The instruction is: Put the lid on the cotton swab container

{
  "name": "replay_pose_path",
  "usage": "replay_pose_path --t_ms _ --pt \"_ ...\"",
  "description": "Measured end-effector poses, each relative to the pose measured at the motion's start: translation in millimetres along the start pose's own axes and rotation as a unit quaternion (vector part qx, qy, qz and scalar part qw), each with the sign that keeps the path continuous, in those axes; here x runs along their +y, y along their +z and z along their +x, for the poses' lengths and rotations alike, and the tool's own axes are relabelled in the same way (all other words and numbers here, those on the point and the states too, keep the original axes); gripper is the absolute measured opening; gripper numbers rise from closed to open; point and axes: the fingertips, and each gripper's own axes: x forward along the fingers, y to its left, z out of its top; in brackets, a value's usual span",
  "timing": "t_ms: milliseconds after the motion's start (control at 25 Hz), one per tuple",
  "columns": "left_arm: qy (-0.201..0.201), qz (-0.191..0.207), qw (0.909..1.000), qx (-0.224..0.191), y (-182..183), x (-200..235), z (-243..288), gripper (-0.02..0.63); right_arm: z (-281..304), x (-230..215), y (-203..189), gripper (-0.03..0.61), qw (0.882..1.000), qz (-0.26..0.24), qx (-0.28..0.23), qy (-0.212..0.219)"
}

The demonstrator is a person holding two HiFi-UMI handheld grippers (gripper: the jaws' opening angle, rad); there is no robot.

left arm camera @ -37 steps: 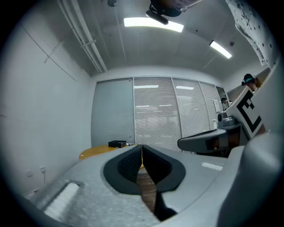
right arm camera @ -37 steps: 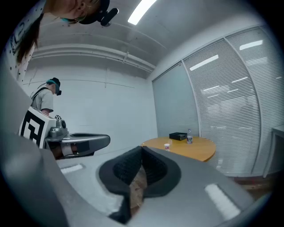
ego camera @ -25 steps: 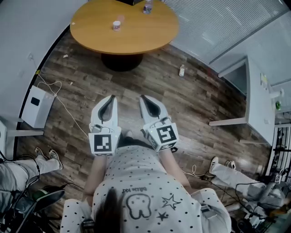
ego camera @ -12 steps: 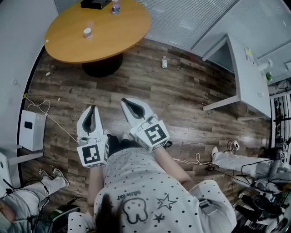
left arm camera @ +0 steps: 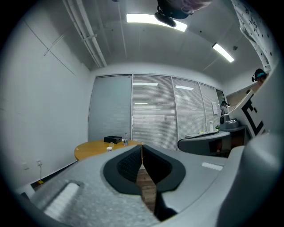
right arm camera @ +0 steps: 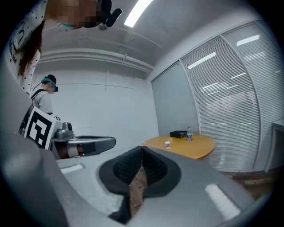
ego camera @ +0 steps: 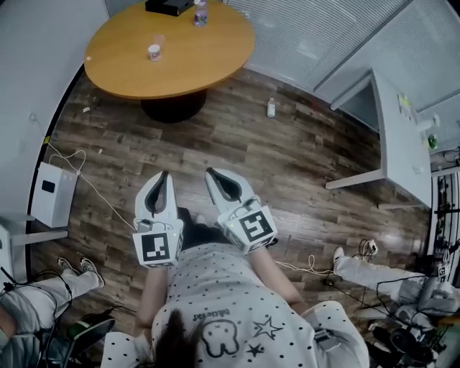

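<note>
- left gripper (left arm camera: 142,147): jaws pressed together with nothing between them, pointing level across the room.
- right gripper (right arm camera: 142,149): jaws also together, empty.
- Both are held side by side in front of the person's waist, above the wood floor (ego camera: 287,158).
- cotton swab container (ego camera: 154,52): small white tub standing on the round table (ego camera: 205,61), well apart from both grippers.
- A pale piece (ego camera: 159,40) just behind it might be the lid, but it's too small to confirm.
- bottle (ego camera: 200,13) and black box (ego camera: 169,6) sit at the table's far edge, clear of the tub.
- Step, as I read it: approach only, no contact yet.
- Next: close the gap to the table, open the jaws, locate the lid, steady the tub with one gripper and pick up the lid with the other.
</note>
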Motion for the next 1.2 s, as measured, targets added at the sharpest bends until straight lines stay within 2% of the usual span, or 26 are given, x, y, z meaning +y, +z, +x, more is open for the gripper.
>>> replay_pose_path --t_ms 200,400,560,760,1000,1200 --pt "0.013 -0.011 0.9998 0.010 -4.8 18.7 5.1 0.014 19.5 2.6 -11.2 0.005 1.000 0.008 0.017 0.011" --pt "0.013 -0.019 0.9997 0.008 -5.9 40.8 18.7 0.014 44.3 2.9 -13.9 0.005 0.999 0.013 0.036 0.005" --pt "0.015 -0.022 0.9996 0.009 -10.5 68.2 37.5 0.014 76.8 1.0 -10.6 0.005 0.999 0.025 0.029 0.007" --pt "0.011 -0.021 0.9997 0.008 5.2 111.1 71.7 0.011 127.3 -6.9 7.4 0.005 0.999 0.028 0.021 0.001" --pt "0.007 -0.016 0.9998 -0.001 10.3 162.3 103.8 0.011 181.7 -12.3 18.7 0.005 0.999 0.033 0.017 -0.015" --pt "-0.003 -0.013 0.9999 -0.002 7.7 187.7 125.3 0.011 210.1 -18.9 24.1 0.005 0.999 0.039 0.011 -0.031"
